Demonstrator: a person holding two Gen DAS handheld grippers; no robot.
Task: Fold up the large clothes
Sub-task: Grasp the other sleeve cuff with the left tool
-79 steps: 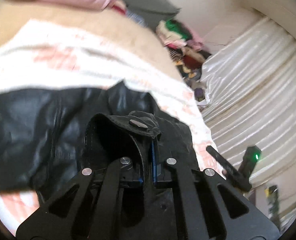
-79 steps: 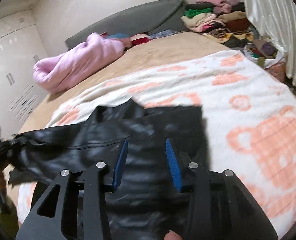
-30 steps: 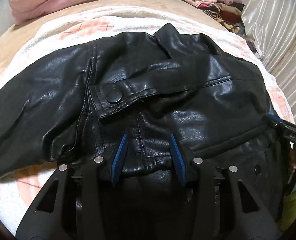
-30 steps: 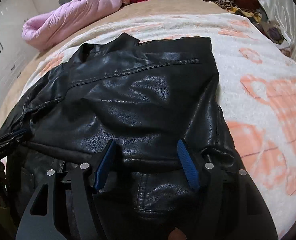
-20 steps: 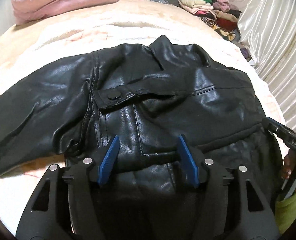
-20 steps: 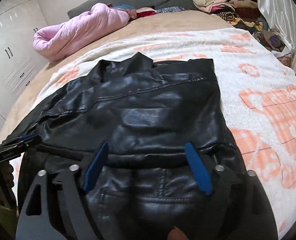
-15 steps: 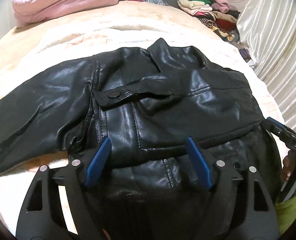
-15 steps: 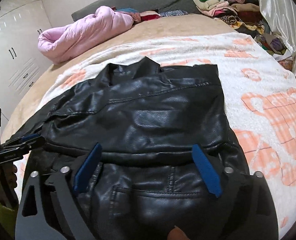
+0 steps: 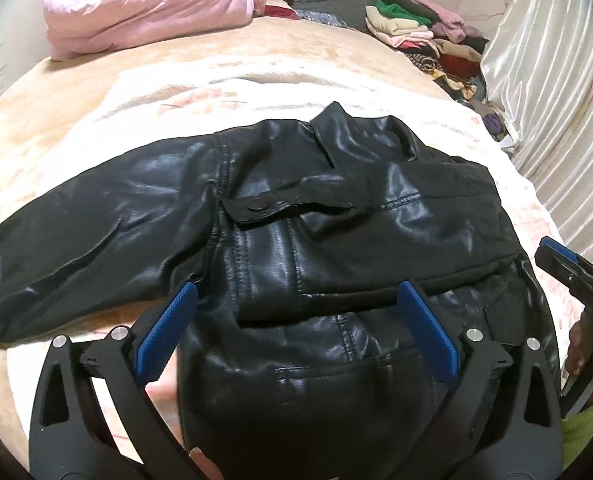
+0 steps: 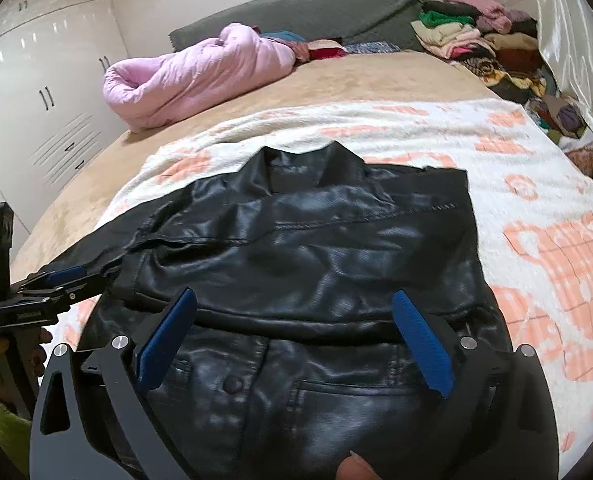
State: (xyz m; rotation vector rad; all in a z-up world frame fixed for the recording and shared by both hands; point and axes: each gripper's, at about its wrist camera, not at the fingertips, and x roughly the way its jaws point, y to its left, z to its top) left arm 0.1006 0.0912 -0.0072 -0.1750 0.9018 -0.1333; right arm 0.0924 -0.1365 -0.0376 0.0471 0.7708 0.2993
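1. Big bed, with a white and orange blanket [image 10: 536,208] on top and a pink quilt [image 10: 192,76] far back.
2. On the blanket lies a black leather jacket [image 9: 336,216], collar pointing away.
3. One sleeve [image 9: 88,216] sticks out long to the left side.
4. The left gripper [image 9: 296,332] is wide open, holding nothing, and nearer that sleeve.
5. The right gripper [image 10: 292,340] is wide open too, over the jacket's bottom edge.

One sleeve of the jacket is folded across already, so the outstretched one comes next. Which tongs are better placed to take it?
The left tongs. The outstretched sleeve of the black leather jacket lies on their side, and they are open. The right tongs sit by the folded edge, farther away.
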